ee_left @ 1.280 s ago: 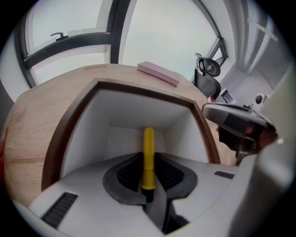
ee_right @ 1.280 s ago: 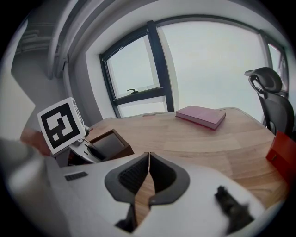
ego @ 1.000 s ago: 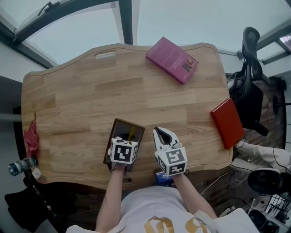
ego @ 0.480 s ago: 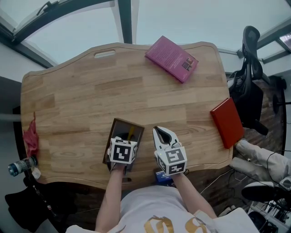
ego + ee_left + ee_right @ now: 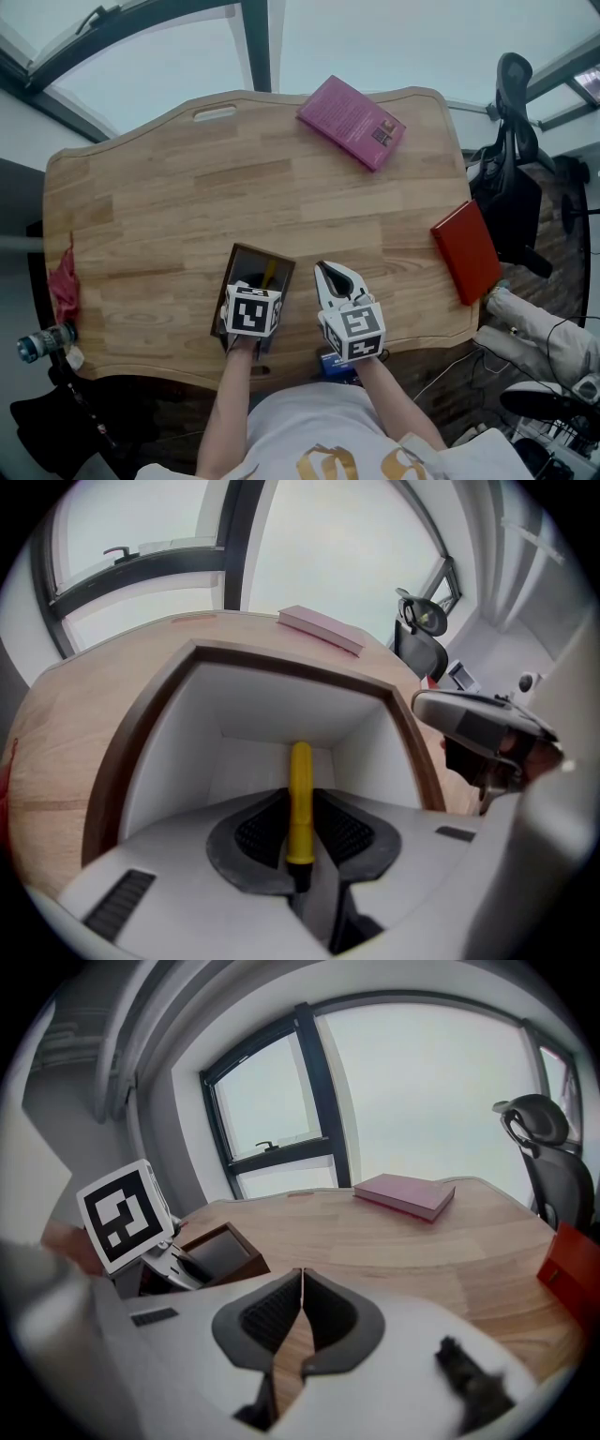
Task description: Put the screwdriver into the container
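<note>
A yellow-handled screwdriver (image 5: 300,799) points forward between the pads of my left gripper (image 5: 300,832), which is shut on it. The handle reaches out over the white inside of the brown-rimmed container (image 5: 281,663). From the head view the left gripper (image 5: 251,289) hangs over the container's (image 5: 242,258) near end, and a bit of the yellow screwdriver (image 5: 269,274) shows inside the rim. My right gripper (image 5: 330,277) rests just right of the container, shut, with nothing between its pads. Its own view shows the right gripper (image 5: 300,1312) closed above bare wood, the container (image 5: 220,1251) to its left.
A pink book (image 5: 352,122) lies at the far right of the table, and a red book (image 5: 467,251) at the right edge. A red cloth (image 5: 64,286) hangs at the left edge. An office chair (image 5: 516,141) and a person's sleeve (image 5: 539,337) are beyond the table's right side.
Both grippers and the screwdriver have stayed where they were. Off the table's right edge, a person's light sleeve has come into view and shifted.
</note>
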Demonstrator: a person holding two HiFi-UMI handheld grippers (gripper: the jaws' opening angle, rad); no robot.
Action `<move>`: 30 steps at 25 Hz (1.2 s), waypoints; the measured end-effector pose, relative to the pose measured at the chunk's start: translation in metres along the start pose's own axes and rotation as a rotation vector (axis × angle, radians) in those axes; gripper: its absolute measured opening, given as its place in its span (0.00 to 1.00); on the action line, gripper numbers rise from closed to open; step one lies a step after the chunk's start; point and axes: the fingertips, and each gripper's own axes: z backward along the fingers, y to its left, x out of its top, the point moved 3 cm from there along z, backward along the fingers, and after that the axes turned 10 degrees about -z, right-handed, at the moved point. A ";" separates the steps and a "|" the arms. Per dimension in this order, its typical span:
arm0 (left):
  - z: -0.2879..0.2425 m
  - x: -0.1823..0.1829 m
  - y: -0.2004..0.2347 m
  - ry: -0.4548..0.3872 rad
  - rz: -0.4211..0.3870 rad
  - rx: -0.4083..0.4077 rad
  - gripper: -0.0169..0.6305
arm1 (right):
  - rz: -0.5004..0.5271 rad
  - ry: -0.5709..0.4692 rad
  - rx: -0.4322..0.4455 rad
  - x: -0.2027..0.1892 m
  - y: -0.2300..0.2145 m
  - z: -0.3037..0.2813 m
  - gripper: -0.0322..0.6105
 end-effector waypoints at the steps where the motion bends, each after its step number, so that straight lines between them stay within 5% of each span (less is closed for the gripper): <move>1: 0.000 0.000 0.000 0.000 -0.002 0.001 0.16 | -0.002 0.001 0.002 0.001 0.001 0.000 0.10; 19: 0.016 0.012 -0.002 -0.068 -0.016 0.040 0.19 | -0.008 -0.034 -0.010 0.003 -0.005 0.015 0.10; 30: 0.030 0.012 -0.001 -0.121 -0.020 0.084 0.07 | 0.006 -0.045 0.004 0.002 0.002 0.022 0.10</move>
